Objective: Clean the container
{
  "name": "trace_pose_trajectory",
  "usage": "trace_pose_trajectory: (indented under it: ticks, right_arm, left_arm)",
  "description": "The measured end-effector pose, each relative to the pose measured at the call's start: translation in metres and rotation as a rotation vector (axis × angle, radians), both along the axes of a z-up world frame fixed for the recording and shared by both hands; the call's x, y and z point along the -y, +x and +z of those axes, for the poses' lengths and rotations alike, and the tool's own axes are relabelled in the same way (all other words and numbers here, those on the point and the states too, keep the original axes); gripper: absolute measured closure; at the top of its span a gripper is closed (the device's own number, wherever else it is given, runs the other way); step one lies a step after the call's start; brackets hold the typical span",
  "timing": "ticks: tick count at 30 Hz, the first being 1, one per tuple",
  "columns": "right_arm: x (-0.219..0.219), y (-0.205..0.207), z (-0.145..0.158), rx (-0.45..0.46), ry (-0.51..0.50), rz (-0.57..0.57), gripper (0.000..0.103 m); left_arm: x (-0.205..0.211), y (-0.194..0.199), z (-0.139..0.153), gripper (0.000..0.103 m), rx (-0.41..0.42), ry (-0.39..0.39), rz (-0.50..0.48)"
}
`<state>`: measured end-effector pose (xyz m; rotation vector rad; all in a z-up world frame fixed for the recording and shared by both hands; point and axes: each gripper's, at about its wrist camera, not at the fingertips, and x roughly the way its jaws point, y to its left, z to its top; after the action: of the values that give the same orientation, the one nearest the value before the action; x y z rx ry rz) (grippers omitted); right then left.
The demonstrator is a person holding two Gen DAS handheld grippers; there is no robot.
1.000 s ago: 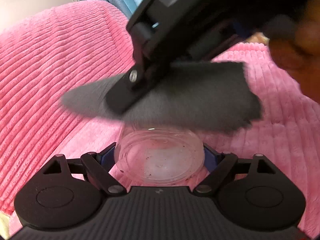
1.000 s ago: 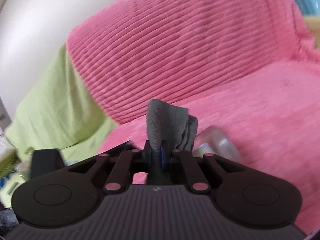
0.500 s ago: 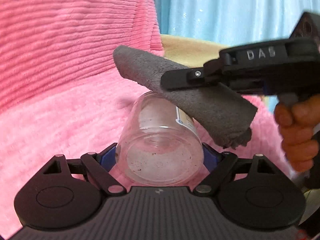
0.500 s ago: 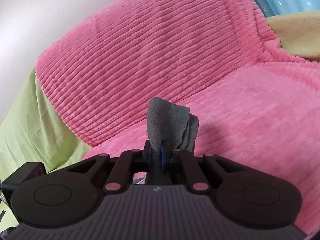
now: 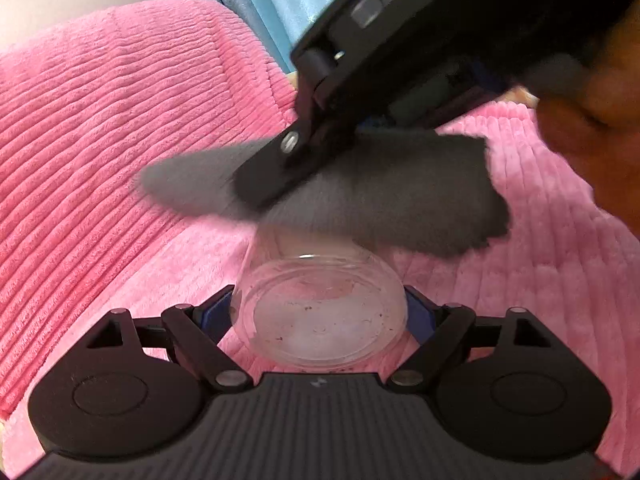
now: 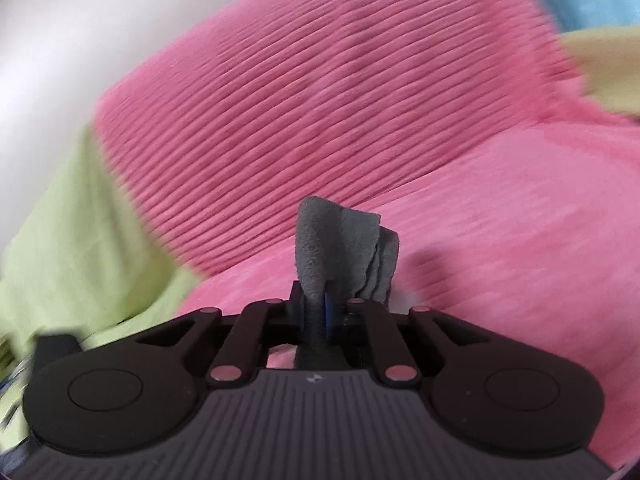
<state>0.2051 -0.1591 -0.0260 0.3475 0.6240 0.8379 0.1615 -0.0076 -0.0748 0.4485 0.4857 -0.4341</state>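
- here, the clear plastic container sits right at the front of the left wrist view, its round base turned toward the camera and its body pointing away over the pink surface
- specks of dark and reddish dirt cling to the inside of its base and lower wall, and a whitish haze covers the middle of the base
- the left gripper is clamped on the container, one blue-padded finger pressed against its left side and the other against its right, so the jaws stand at the width of the container
- just above and beyond the container, a folded grey cloth lies across its far end; whether the cloth actually touches the rim is hidden by the cloth itself and the blur
- the right gripper reaches in from the upper right of that view, slanting down to the left, its jaws closed narrowly on the cloth
- in the right wrist view the same cloth stands up from between the right gripper fingers, pinched tight, with loose folds hanging to the right
- a hand holding the right tool shows at the right edge, blurred
- under everything spreads a ribbed pink blanket, draped over a backrest and seat
- a light green sheet lies left of the blanket, and a blue curtain hangs behind
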Motion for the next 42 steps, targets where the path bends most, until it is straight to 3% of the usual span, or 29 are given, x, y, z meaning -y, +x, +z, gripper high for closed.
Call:
trace_pose_trajectory:
  ticks: [2, 7, 9, 13, 15, 19, 22, 25, 29, 31, 36, 39, 42]
  right_arm:
    - [-0.007, -0.003, 0.002, 0.037, -0.039, 0.032, 0.097]
    - [0.009, 0.012, -0.002, 0.016, -0.013, -0.135, 0.097]
    - [0.01, 0.011, -0.003, 0.012, -0.006, -0.138, 0.097]
    - [0.007, 0.007, -0.001, 0.027, -0.015, -0.122, 0.097]
    - [0.009, 0.009, -0.002, 0.009, 0.005, -0.125, 0.097]
    - [0.008, 0.01, -0.001, 0.002, 0.008, -0.13, 0.096]
    - [-0.001, 0.001, 0.004, 0.011, -0.016, -0.02, 0.095]
    - [-0.011, -0.005, 0.007, 0.05, -0.054, 0.049, 0.097]
    - [0.004, 0.008, 0.004, 0.047, -0.057, -0.122, 0.097]
    - [0.006, 0.009, 0.005, 0.025, -0.042, -0.131, 0.095]
    - [-0.01, -0.002, 0.008, 0.042, -0.052, 0.05, 0.097]
    - [0.0, 0.008, 0.004, 0.03, -0.038, -0.071, 0.097]
    - [0.004, 0.011, 0.0, 0.006, -0.006, -0.103, 0.097]
  left_arm:
    - [0.0, -0.002, 0.0, 0.018, 0.0, 0.001, 0.001]
    - [0.002, -0.001, 0.0, 0.017, -0.003, 0.007, 0.008]
    - [-0.008, 0.004, 0.003, 0.017, -0.061, -0.087, 0.028]
    - [-0.045, 0.019, 0.007, 0.016, -0.23, -0.428, 0.084]
    - [-0.05, 0.022, 0.004, 0.017, -0.268, -0.488, 0.093]
    - [-0.042, 0.017, 0.006, 0.018, -0.222, -0.415, 0.086]
    - [-0.024, 0.008, 0.007, 0.018, -0.111, -0.219, 0.067]
    - [-0.01, -0.007, 0.005, 0.018, -0.058, -0.12, 0.045]
    - [0.005, -0.015, 0.002, 0.018, -0.004, -0.031, 0.02]
    - [0.007, -0.017, 0.001, 0.018, 0.003, -0.02, 0.018]
    - [0.005, -0.016, 0.0, 0.018, -0.007, -0.031, 0.019]
    - [0.006, -0.019, 0.0, 0.018, 0.001, -0.021, 0.015]
    - [-0.006, -0.017, 0.004, 0.017, -0.06, -0.136, 0.037]
